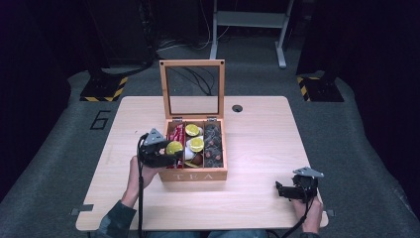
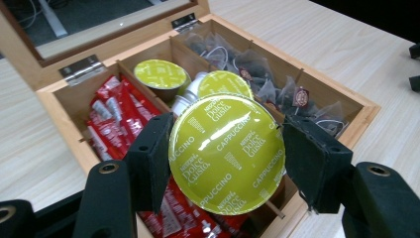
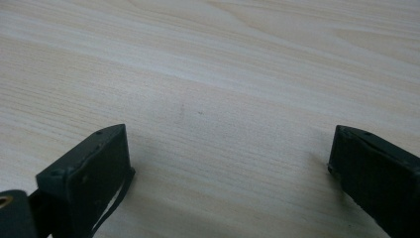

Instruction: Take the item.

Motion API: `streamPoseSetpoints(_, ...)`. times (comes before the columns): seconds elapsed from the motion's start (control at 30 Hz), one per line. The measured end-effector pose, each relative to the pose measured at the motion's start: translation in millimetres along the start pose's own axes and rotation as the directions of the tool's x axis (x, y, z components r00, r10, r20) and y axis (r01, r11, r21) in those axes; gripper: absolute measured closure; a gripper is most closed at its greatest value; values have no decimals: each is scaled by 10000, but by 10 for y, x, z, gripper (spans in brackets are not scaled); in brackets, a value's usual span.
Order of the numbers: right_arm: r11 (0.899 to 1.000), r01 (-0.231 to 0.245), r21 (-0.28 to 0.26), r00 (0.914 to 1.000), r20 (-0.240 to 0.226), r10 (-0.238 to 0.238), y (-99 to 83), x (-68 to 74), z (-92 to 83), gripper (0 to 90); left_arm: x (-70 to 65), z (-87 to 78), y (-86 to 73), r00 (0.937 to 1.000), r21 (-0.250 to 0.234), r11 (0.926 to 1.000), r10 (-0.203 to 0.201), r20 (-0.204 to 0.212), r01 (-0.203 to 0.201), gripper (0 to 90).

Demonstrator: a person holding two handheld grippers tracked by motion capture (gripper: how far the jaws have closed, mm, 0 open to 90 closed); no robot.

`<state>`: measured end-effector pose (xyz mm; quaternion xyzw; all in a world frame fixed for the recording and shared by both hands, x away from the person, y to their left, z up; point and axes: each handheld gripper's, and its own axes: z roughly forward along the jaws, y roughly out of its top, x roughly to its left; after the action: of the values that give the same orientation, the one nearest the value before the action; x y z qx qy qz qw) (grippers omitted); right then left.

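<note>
Lime-green capsule, red sachets, pale wood

The capsule has a glossy lime-green lid printed with repeating white lettering; two more green-lidded capsules sit behind. The sachets are red with white print, the tea bags dark grey. The box is honey-brown wood, the counter pale woodgrain, the hand-held gripper black.

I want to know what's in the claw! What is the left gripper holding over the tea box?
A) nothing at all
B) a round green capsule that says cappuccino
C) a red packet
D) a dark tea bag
B: in the left gripper view, the left gripper has its jaws pressed on either side of the green cappuccino capsule, held above the wooden tea box.
</note>
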<state>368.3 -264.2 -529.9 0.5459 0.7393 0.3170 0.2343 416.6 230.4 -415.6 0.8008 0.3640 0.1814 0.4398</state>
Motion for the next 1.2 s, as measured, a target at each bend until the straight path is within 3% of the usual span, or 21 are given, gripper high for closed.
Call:
streamPoseSetpoints(0.27, 10000, -3, 1, 10000, 2, 3, 0, 1, 0, 19, 129, -145, -22, 9990, -121, 9999, -79, -445, 74, 390)
streamPoseSetpoints(0.53, 10000, -8, 16, 10000, -1, 8, 3, 1, 1, 19, 393, -380, -94, 9894, -474, 9973, -611, -1317, 553, 391)
streamPoseSetpoints(0.63, 10000, -12, 11, 10000, 3, 11, 3, 1, 1, 19, 606, -459, -169, 9789, -453, 9944, -1016, -1772, 950, 391)
streamPoseSetpoints(0.9, 10000, -29, 7, 10000, 9, 29, 3, 2, 2, 19, 882, -454, -309, 9571, -603, 9858, -1668, -2368, 1568, 392)
streamPoseSetpoints(1.2, 10000, -29, 11, 10000, 3, 29, 4, 2, 2, 19, 1076, -330, -455, 9421, -346, 9774, -2100, -2614, 2083, 392)
